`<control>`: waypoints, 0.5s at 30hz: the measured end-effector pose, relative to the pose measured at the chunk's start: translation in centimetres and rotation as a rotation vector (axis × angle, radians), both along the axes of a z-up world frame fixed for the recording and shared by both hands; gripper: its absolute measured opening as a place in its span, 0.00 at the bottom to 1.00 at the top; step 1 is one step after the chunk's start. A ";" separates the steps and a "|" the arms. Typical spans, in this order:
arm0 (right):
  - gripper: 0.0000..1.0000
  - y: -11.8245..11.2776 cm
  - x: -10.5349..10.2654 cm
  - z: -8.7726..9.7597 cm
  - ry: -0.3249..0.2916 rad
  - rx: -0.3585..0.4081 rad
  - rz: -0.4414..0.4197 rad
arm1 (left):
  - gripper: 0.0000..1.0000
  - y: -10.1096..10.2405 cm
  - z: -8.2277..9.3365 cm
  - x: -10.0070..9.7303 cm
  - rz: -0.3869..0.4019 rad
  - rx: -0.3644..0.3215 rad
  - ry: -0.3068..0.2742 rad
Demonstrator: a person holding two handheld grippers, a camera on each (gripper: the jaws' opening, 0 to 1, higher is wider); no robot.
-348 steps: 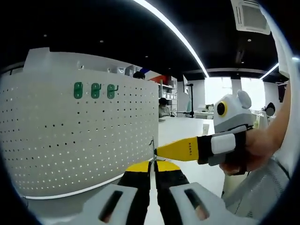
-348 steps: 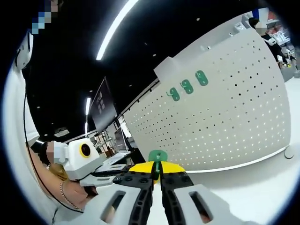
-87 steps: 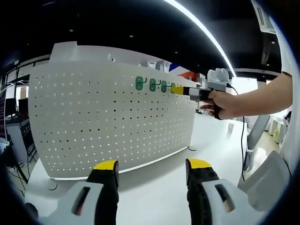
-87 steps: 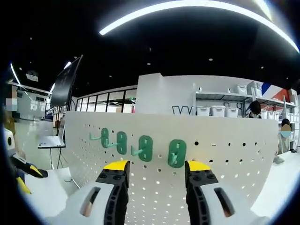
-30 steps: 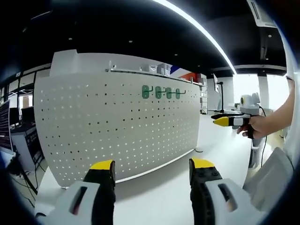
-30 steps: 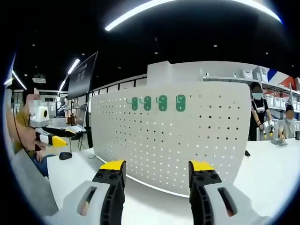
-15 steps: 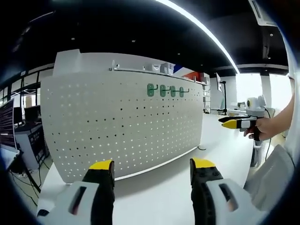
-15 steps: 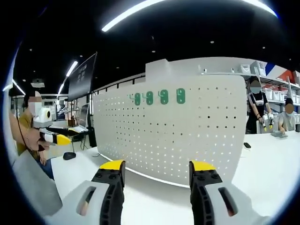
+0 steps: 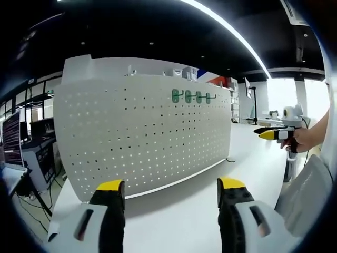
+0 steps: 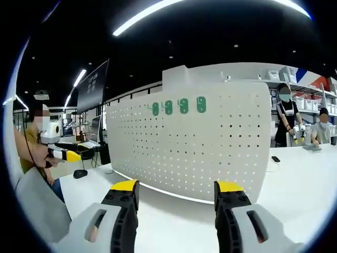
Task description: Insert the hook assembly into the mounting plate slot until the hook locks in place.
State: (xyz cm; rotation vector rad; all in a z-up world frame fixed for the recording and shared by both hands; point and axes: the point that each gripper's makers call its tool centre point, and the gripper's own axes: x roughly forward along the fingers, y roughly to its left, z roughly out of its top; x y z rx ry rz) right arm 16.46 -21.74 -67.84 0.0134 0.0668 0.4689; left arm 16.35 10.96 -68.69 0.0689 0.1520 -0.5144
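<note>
A white perforated mounting plate stands upright on the white table. Several green hooks hang in a row near its top edge. My left gripper is open and empty, held back from the plate. My right gripper is also open and empty, well short of the plate. In the left gripper view the right gripper shows at the far right in a hand. In the right gripper view the left gripper shows at the far left.
The white table spreads in front of the plate. A dark mouse-like object lies on it at the left. Two people stand at a bench behind. Monitors and desks are left of the plate.
Both grippers have drawn a little farther back from the plate, and both stay open. The row of green hooks has not changed.
</note>
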 end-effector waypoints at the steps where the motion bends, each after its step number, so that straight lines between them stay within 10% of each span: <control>1: 0.56 0.0 -0.1 -0.1 0.002 0.001 0.001 | 0.74 0.1 0.0 0.0 0.002 -0.001 0.001; 15: 0.60 -0.3 -1.6 -0.5 0.006 0.003 -0.007 | 0.78 2.4 -0.7 -1.2 0.034 0.011 0.016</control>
